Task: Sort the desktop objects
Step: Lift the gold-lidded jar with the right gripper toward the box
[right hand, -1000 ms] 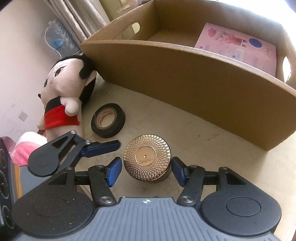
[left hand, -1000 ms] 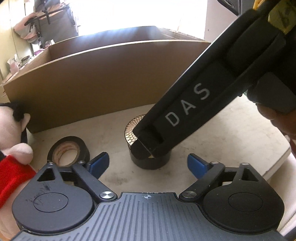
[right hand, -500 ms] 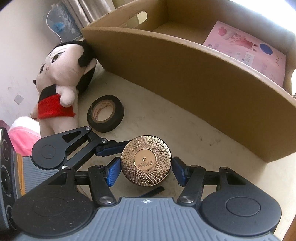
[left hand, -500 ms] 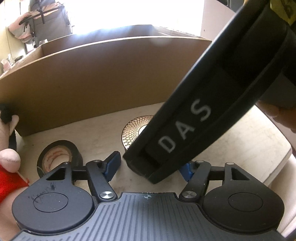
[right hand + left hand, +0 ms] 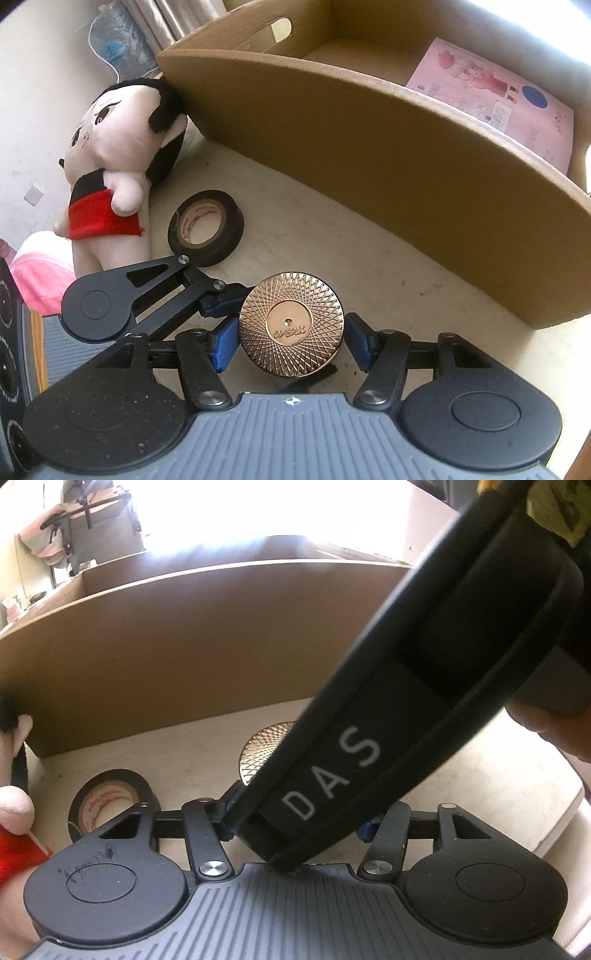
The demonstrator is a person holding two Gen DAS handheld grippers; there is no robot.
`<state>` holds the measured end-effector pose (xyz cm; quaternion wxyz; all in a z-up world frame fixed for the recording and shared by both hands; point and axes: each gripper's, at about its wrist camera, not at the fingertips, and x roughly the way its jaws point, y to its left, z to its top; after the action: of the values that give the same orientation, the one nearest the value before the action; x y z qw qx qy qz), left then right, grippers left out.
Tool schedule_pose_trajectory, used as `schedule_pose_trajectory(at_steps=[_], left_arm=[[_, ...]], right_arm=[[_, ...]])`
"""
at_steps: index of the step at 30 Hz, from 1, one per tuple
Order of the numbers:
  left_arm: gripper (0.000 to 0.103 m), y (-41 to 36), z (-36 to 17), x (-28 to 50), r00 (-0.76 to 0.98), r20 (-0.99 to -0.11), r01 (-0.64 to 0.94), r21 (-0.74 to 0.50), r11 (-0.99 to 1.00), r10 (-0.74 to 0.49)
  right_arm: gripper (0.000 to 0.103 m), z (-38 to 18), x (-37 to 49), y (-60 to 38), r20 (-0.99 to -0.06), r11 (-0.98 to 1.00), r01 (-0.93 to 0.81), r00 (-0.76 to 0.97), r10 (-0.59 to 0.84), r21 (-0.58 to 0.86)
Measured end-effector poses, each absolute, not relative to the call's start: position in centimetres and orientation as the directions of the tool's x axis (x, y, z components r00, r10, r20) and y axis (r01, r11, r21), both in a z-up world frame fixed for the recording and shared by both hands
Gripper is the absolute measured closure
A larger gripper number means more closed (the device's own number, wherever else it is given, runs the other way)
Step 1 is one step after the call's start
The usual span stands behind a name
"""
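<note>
right gripper [image 5: 290, 341]: blue pads either side of the jar, left pad touching its rim, right pad at the rim with contact unclear; can't tell if it's clamped
left gripper [image 5: 295, 821]: mostly hidden behind the right gripper's black body marked "DAS"; can't tell its opening; one blue finger [image 5: 221, 304] sits against the jar's left side in the right wrist view
jar [image 5: 291, 325]: round, black base, gold lid with fine lattice pattern and a flat centre disc with script; on the beige tabletop [image 5: 369, 266], between both grippers
axis: jar upright, lid facing up
tape roll [image 5: 205, 227]: black, flat on the table, just left-beyond the jar, apart from it
plush doll [image 5: 122, 162]: black hair, red shorts, left of the tape
cardboard box [image 5: 369, 147]: open, behind everything; pink sheet [image 5: 491, 99] lies inside
</note>
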<state>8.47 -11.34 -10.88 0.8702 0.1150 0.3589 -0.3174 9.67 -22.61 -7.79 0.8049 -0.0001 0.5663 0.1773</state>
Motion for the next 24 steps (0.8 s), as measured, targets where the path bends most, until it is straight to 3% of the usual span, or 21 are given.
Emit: schedule_pose_trajectory(at_steps=[24], left_arm=[[0.046, -11.1, -7.1, 8.2, 0.612, -0.632, 0.591, -0.033, 0.806, -0.474]], right_arm=[[0.041, -2.7, 7.9, -22.1, -0.862, 0.939, -0.306, 0.421, 0.283, 0.158]])
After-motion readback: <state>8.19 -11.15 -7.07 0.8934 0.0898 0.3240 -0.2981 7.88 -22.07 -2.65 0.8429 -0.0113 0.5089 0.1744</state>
